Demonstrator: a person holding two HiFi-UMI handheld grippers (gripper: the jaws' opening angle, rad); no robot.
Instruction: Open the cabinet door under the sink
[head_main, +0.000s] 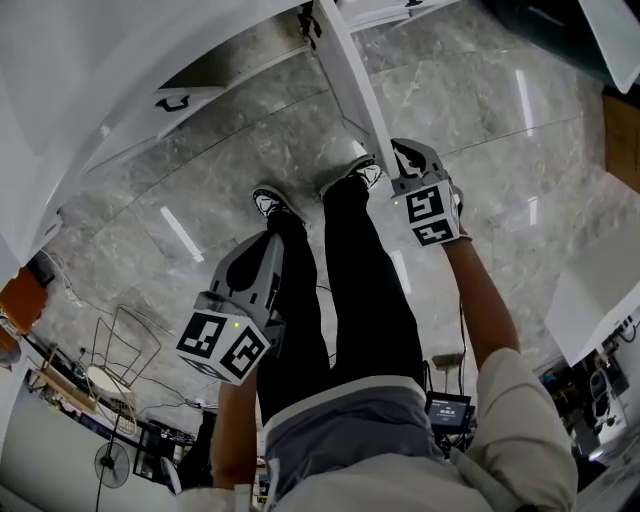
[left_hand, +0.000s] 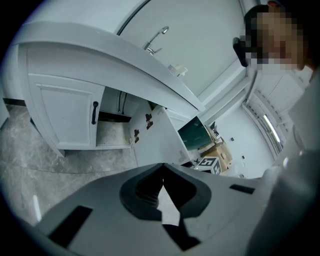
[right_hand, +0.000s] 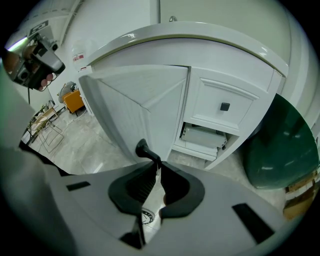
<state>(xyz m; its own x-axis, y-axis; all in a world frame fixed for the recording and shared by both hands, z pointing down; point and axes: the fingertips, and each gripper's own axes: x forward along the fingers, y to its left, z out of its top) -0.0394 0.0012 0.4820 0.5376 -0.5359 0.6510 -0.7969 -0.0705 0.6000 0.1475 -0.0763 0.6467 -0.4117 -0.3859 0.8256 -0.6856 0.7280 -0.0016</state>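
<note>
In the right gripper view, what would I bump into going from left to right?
Orange object → open cabinet door, whose handle the right gripper grips → black knob → dark green object.

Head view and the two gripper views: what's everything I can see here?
Open cabinet door: one, white, swung out below the counter.
Door handle: one, black, on that door, pinched by the right fingers.
Closed door: one, white, black handle, left of the open compartment.
Faucet: one, silver, on the counter.
Small panel: one, white, black square knob, right of the open door.
Floor: grey marble.
Legs: two, black trousers.
Left gripper: one, grey, fingers shut, empty.
Right gripper: one, grey, shut on the handle.
</note>
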